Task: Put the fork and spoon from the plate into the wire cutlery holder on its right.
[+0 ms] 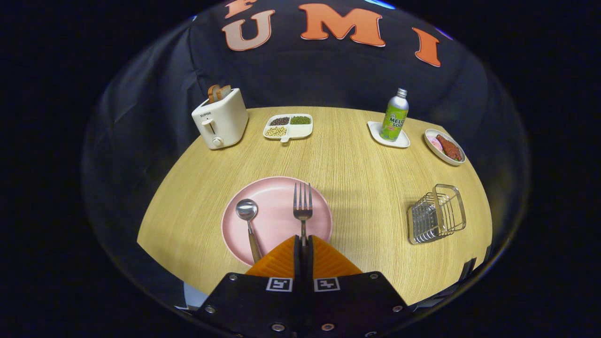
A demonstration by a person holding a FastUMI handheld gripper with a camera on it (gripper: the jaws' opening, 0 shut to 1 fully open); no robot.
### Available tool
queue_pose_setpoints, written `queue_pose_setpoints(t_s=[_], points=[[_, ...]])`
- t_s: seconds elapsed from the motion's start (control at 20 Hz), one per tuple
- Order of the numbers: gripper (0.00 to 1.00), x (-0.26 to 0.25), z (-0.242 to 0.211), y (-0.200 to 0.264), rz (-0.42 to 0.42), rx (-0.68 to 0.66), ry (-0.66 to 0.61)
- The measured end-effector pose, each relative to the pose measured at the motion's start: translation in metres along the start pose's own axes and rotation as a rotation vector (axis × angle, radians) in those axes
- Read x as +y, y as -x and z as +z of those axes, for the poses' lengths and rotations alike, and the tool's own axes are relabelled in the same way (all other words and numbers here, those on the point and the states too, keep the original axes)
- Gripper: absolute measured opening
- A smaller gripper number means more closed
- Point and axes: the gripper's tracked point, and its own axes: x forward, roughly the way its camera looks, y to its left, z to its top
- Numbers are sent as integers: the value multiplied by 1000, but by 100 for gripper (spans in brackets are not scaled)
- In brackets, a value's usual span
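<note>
Spoon left of fork on plate; holder right.

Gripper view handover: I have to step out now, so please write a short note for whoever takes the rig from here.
Gripper: fingers closed together on the fork handle, over the near edge of the pink plate.
Spoon: lying on the plate, beside the fork, untouched.
Wire cutlery holder: on the table right of the plate, nothing in it.
Done: fork gripped, nothing delivered.
Left: carry the fork to the holder and drop it in, then return for the spoon and do likewise.
</note>
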Motion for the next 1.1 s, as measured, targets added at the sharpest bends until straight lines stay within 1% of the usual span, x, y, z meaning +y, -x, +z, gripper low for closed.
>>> queue_pose_setpoints(t_s=[0.05,0.3,0.6,0.75,0.85,1.1], points=[[2,-9,6,7,-3,-1,0],[2,-61,26,32,-70,5,58],[2,-124,27,52,-151,81,103],[2,-148,22,57,-161,132,83],[2,-168,17,56,-184,168,86],[2,-205,4,50,-210,265,54]])
